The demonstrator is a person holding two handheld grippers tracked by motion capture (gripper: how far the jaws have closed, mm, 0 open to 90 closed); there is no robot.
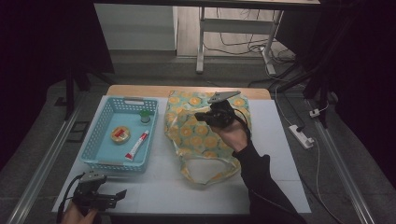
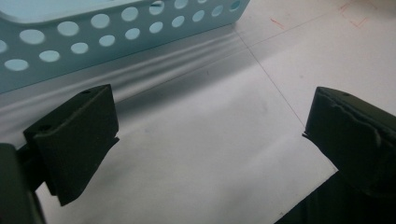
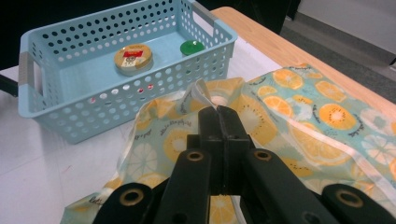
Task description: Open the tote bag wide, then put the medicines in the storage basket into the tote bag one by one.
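The right tongs are held above the bag, with their jaws pressed together on a raised fold of the bag's fabric. In the right gripper view the right tongs are seen clamped on the pale edge of the bag, which is lifted into a small peak just beyond the jaw tips. The bag, printed with orange and kiwi slices, is spread on the white surface, just to the right of the basket; its handle loops are turned toward the person. The right forearm, in a dark sleeve, is stretched over the bag's near right part.

The left tongs are held low at the near left corner of the surface, in front of the basket, with the jaws set well apart and nothing between them. In the left gripper view the basket's perforated wall is seen beyond the open jaws, and bare surface lies between them.

Inside the light blue basket three things are kept: a round tin, a tube lying near the right wall, and a green-capped jar toward the far right corner. The tin and the jar are seen apart from each other.
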